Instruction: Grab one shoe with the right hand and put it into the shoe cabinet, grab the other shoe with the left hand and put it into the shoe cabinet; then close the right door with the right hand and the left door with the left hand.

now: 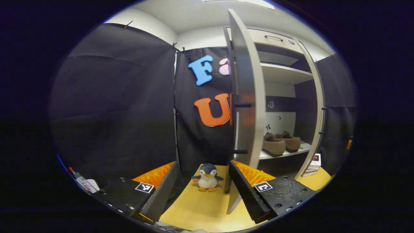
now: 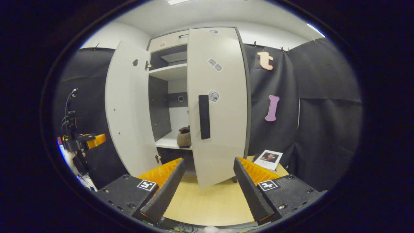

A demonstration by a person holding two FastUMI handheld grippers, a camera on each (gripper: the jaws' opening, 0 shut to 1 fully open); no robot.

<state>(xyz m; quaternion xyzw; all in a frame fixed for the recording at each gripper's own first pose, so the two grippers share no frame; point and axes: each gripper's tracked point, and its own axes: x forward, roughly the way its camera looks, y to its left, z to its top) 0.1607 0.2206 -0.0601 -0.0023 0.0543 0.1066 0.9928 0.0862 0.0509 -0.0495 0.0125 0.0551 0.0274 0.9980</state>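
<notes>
At six o'clock in the left gripper view, the left gripper (image 1: 203, 189) is seen with its two fingers held wide apart and nothing clamped between them. Between the fingers, on the pale yellow wooden tabletop (image 1: 207, 210), a small plush penguin with a dark head and white belly (image 1: 207, 177) is set upright. At twelve o'clock the tall grey left door of the shoe cabinet (image 1: 247, 97) is seen edge-on, swung open, with its lower edge just beside the right-hand finger. Through the opening at three o'clock, a pair of brown suede shoes (image 1: 280, 142) is found side by side on the white lower shelf (image 1: 302, 149); whether the shoes touch each other cannot be told. Past the far door edge, at four o'clock, a small white-covered book (image 1: 314, 163) lies on the tabletop.

At six o'clock in the right gripper view, the right gripper (image 2: 208, 189) is likewise shown spread apart and holding nothing. Directly ahead, at twelve o'clock, the grey right door with a black vertical bar handle (image 2: 217, 106) stands nearly shut. The left door (image 2: 127, 106) is seen at ten o'clock, swung wide open. Between the two doors, part of one brown shoe (image 2: 184, 137) is seen on the shelf. The book (image 2: 268, 158) lies at four o'clock beside the cabinet base. At nine o'clock, what appears to be the other gripper (image 2: 84, 139) is seen farther off.
</notes>
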